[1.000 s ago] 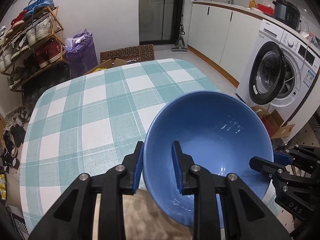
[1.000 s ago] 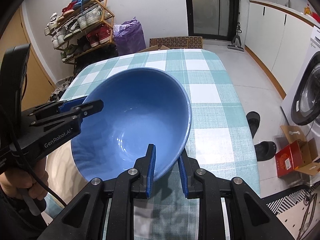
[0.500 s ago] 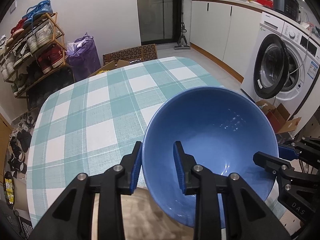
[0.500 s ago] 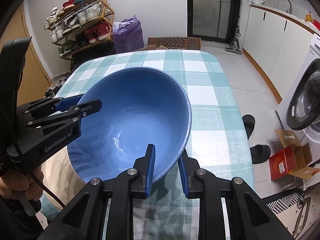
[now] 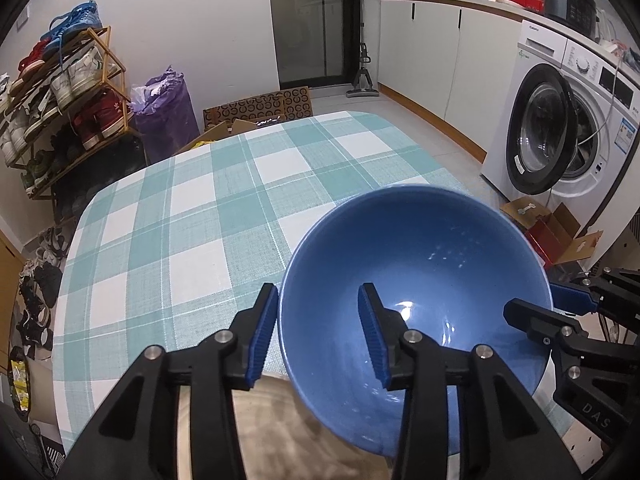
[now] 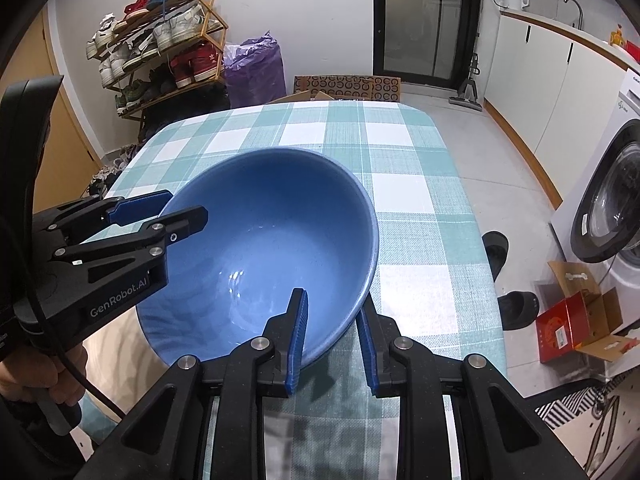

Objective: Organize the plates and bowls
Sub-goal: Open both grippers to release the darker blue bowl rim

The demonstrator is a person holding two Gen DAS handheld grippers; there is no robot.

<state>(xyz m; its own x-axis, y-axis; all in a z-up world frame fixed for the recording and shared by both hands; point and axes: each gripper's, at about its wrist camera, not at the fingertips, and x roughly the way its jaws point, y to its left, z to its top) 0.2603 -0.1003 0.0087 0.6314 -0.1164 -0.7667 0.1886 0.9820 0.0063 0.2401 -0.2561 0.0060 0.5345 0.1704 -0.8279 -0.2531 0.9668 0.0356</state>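
A blue bowl point(image 5: 420, 280) point(image 6: 260, 240) hangs tilted over the near end of the checked table point(image 5: 180, 220) point(image 6: 420, 200). My left gripper point(image 5: 318, 292) point(image 6: 182, 207) straddles the bowl's left rim. Its jaws are opening: the inner pad stands clear of the wall and the outer pad sits just off the rim. My right gripper point(image 6: 332, 308) point(image 5: 534, 302) is shut on the opposite rim, one pad inside the bowl and one outside. A beige surface point(image 5: 280, 440) lies under the bowl; I cannot tell what it is.
A person's hand point(image 6: 52, 376) holds the left gripper's handle. Beyond the table are a shoe rack point(image 5: 60, 92) and a purple bag point(image 5: 164, 104). To the right stand a washing machine point(image 5: 560, 128), open cardboard boxes point(image 5: 560, 232) and slippers point(image 6: 496, 248) on the floor.
The left gripper's jaws have spread apart and come off the bowl's rim. The right gripper keeps its grip, and the bowl has barely shifted.
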